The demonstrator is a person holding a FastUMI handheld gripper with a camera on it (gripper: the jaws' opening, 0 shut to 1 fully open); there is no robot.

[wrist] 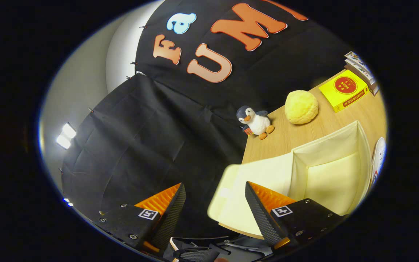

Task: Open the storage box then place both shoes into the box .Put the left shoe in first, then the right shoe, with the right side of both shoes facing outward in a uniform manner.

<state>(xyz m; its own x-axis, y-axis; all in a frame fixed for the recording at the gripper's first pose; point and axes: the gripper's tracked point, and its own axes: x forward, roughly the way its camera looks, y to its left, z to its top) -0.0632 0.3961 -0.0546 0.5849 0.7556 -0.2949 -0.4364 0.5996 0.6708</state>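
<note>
The cream fabric storage box (326, 149) stands open on the wooden table (286, 140), and its inside shows bare. Its lid (264, 173) is folded out flat over the table's edge, toward my fingers. A white shoe (379, 154) lies against the far side of the box, mostly hidden by the box wall. My gripper (215, 185) is open with nothing between its fingers. It hovers tilted off the table's edge; one fingertip overlaps the folded-out lid, the other hangs in front of the black cloth wall.
Beyond the box, a penguin plush toy (255, 122) sits at the table's edge beside a round yellow plush (301, 106). A yellow book (344, 90) and a small stack of books (362, 69) lie farther back. A bright lamp (66, 135) glows beside the cloth wall.
</note>
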